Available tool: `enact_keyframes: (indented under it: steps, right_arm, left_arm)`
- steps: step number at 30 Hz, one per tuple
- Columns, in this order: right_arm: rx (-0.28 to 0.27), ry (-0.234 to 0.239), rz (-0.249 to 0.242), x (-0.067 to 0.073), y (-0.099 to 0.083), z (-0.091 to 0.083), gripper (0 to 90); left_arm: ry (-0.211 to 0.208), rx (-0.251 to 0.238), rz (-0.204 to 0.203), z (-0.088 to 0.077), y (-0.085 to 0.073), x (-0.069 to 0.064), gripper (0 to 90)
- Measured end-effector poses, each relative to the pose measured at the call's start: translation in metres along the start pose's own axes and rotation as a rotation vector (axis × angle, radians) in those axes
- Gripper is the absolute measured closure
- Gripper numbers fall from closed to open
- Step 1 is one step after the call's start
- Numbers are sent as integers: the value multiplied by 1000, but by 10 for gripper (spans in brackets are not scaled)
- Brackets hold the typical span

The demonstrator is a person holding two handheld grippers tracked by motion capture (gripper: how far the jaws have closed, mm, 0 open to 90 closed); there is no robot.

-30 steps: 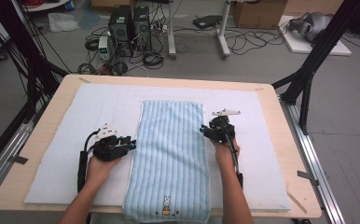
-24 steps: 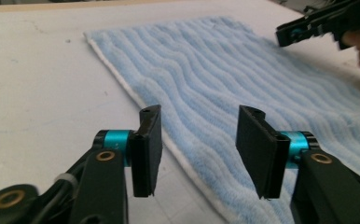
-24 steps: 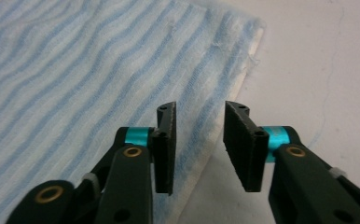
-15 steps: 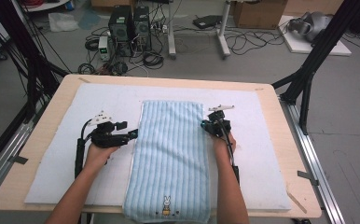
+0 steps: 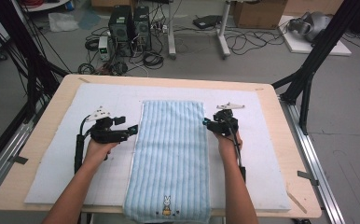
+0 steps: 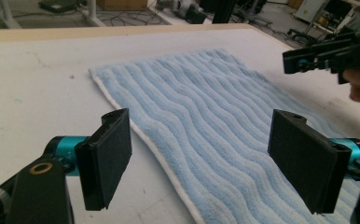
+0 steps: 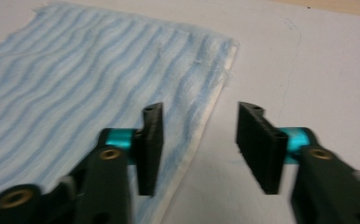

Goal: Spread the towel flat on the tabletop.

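Left gripper: jaws spread wide, having just been opening, nothing between them, poised just beside the towel's left edge. Right gripper: jaws apart, likewise just opening, straddling the right edge without pressing it. The towel lies flat and lengthwise on the white mat, near end with a rabbit emblem hanging over the table edge. Judged progress: towel spread smooth and released; any fold is not yet begun.
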State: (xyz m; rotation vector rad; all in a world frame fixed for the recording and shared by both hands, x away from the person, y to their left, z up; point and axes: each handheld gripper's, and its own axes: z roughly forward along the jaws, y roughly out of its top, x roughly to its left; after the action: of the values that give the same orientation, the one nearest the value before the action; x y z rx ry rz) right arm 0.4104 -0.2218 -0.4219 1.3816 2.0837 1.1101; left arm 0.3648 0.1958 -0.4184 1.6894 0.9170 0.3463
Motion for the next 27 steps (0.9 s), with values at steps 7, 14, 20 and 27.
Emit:
enact_keyframes:
  steps: [7,14,20,27]
  right_arm:
    - [-13,85,-41,1,-19,-49,235]
    - [-85,105,-157,-2,-43,-84,101]
    - [-115,112,-153,0,-48,-87,101]
    - [-125,133,-152,4,-43,-88,101]
  left_arm:
    - [-17,1,4,-2,-1,0,221]
    - [-28,-43,25,-12,0,-5,215]
    - [-19,-37,29,-18,-4,-5,215]
    - [-4,-38,29,-21,-1,-6,213]
